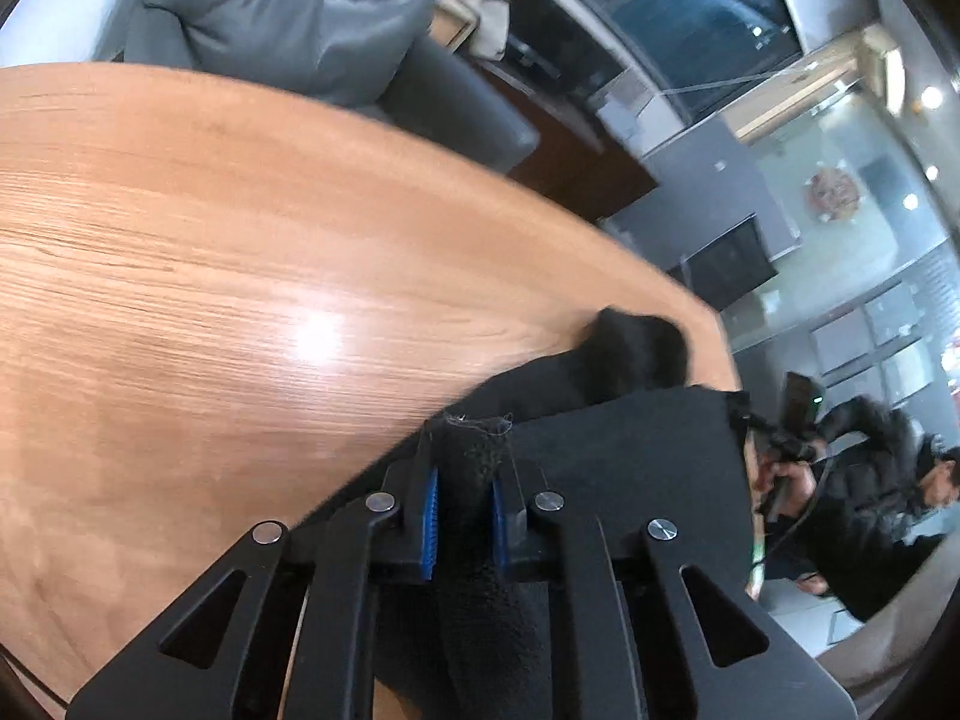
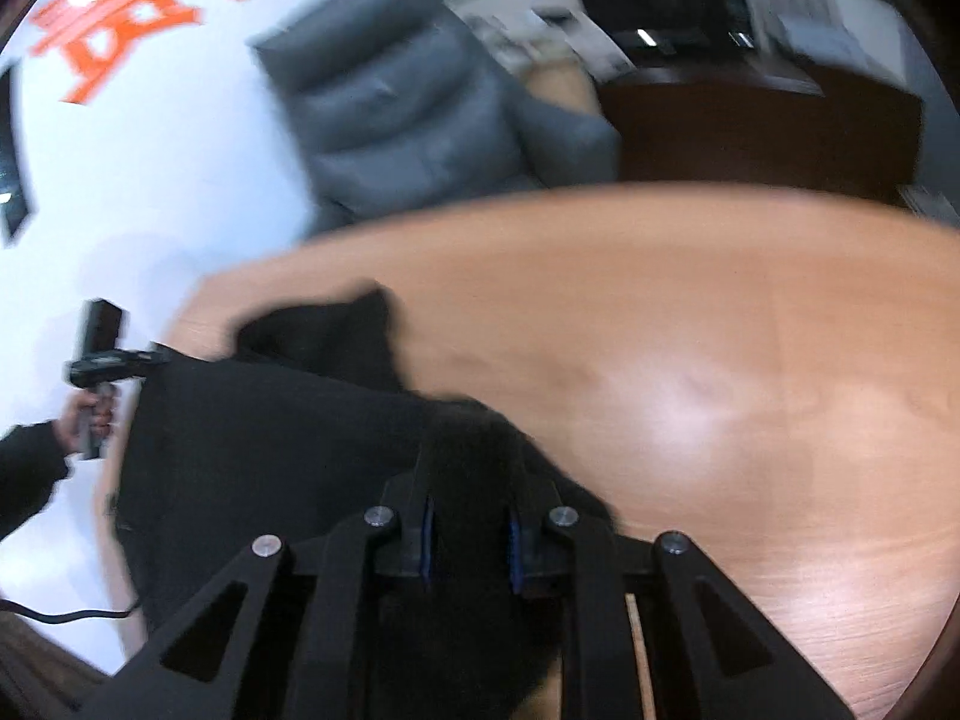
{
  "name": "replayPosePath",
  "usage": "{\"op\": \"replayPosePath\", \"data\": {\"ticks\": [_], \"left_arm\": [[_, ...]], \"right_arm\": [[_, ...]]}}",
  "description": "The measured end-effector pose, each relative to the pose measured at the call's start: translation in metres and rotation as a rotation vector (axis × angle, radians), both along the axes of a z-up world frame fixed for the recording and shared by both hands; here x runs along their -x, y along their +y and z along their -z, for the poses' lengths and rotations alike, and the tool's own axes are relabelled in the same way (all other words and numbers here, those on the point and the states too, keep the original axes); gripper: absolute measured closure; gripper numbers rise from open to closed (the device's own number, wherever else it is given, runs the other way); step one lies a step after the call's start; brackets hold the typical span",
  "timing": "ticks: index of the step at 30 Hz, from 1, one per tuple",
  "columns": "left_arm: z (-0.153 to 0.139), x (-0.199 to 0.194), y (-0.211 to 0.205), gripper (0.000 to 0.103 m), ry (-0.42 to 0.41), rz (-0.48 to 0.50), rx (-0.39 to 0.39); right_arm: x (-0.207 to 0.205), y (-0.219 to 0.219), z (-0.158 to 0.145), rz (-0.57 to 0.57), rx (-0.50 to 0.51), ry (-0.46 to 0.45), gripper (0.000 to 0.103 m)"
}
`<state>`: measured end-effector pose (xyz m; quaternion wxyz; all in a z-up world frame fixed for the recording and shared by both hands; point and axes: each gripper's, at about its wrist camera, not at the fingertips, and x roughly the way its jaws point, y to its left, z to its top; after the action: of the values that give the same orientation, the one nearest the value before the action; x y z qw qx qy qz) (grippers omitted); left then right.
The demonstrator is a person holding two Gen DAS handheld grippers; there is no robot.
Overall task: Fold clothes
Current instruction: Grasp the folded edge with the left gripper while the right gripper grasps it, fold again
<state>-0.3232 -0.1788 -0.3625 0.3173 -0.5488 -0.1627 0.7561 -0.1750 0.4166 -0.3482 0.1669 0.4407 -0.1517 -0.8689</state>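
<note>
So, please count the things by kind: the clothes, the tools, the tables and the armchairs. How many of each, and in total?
Black garment: 1
Tools: 2, the left tool and the right tool, each shut on the garment
Wooden table: 1
Grey armchair: 1
Total: 5

A black garment [image 2: 288,420] is clamped between the right gripper [image 2: 470,468] fingers and held over a wooden table [image 2: 720,360].
</note>
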Motion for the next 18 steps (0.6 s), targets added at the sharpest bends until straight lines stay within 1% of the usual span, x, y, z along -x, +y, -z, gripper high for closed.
{"op": "replayPosePath", "data": {"ticks": [2,3,4,5,6,8,9,10,11,12,15,16,17,18], "left_arm": [[0.004,0.001,0.0,0.086,0.001,-0.013,0.018],[0.004,0.0,-0.002,0.083,0.005,-0.022,0.025],[0.0,-0.003,-0.003,0.082,0.016,-0.03,0.031],[-0.013,-0.009,-0.003,0.081,0.049,-0.029,0.034],[-0.026,-0.015,-0.003,0.079,0.081,-0.029,0.038],[-0.053,-0.027,-0.004,0.071,0.147,-0.028,0.045],[-0.067,-0.033,-0.004,0.058,0.179,-0.028,0.048],[-0.079,-0.04,-0.002,0.043,0.207,-0.015,0.049],[-0.088,-0.051,0.01,0.039,0.224,0.033,0.043],[-0.093,-0.06,0.023,0.037,0.234,0.084,0.041],[-0.074,-0.08,0.064,0.037,0.207,0.248,0.081],[-0.056,-0.081,0.073,0.039,0.176,0.269,0.118],[-0.038,-0.081,0.081,0.04,0.139,0.286,0.15],[-0.02,-0.079,0.084,0.043,0.099,0.288,0.16]], "right_arm": [[0.007,0.006,0.017,0.03,-0.023,-0.042,0.075],[0.01,0.009,0.025,0.044,-0.035,-0.063,0.062],[0.012,0.013,0.029,0.064,-0.049,-0.078,0.049],[0.01,0.018,0.026,0.094,-0.063,-0.079,0.045],[0.005,0.023,0.019,0.118,-0.078,-0.073,0.045],[-0.006,0.026,-0.004,0.139,-0.126,-0.034,0.045],[-0.012,0.023,-0.016,0.131,-0.154,-0.008,0.044],[-0.019,0.01,-0.03,0.09,-0.187,0.03,0.043],[-0.025,-0.005,-0.04,0.041,-0.206,0.059,0.043],[-0.031,-0.025,-0.044,-0.02,-0.197,0.07,0.043],[-0.048,-0.085,-0.055,-0.204,-0.17,0.103,0.044],[-0.052,-0.098,-0.054,-0.24,-0.171,0.104,0.044],[-0.052,-0.1,-0.044,-0.228,-0.19,0.085,0.045],[-0.053,-0.102,-0.034,-0.217,-0.209,0.067,0.045]]}}
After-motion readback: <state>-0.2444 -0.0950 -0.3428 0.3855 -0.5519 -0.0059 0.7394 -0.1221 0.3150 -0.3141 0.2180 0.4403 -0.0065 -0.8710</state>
